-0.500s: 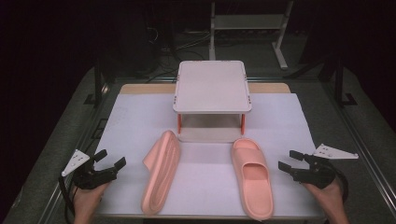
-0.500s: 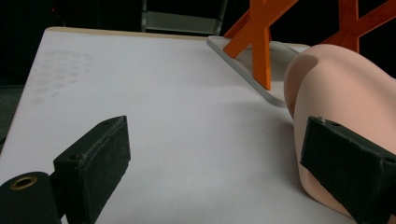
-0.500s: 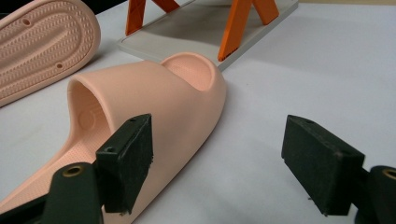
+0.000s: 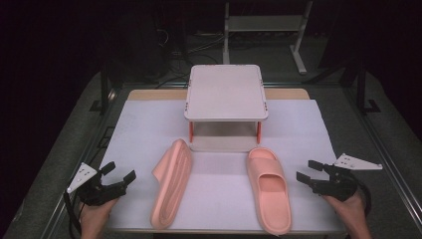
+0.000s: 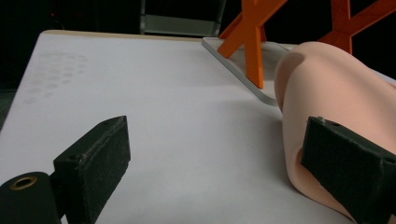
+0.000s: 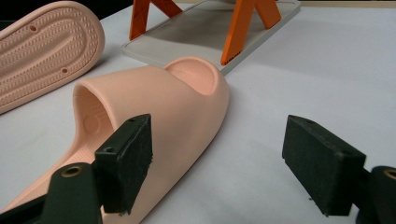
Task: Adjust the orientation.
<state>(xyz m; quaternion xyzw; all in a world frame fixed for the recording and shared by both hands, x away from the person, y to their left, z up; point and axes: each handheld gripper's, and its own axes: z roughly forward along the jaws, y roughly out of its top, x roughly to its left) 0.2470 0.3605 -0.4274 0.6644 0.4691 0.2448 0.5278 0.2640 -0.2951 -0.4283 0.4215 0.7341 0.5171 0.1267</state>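
The left hand-held gripper hovers at the near left, jaws apart, beside a pink slide tipped on its edge; a small shelf stands far centre; an upright slide lies near the right hand-held gripper, jaws apart and empty

A white sheet covers the tabletop. On the sheet stands a small two-tier rack with orange legs. Before it lie two pink slippers: one tipped on its side, the other upright.
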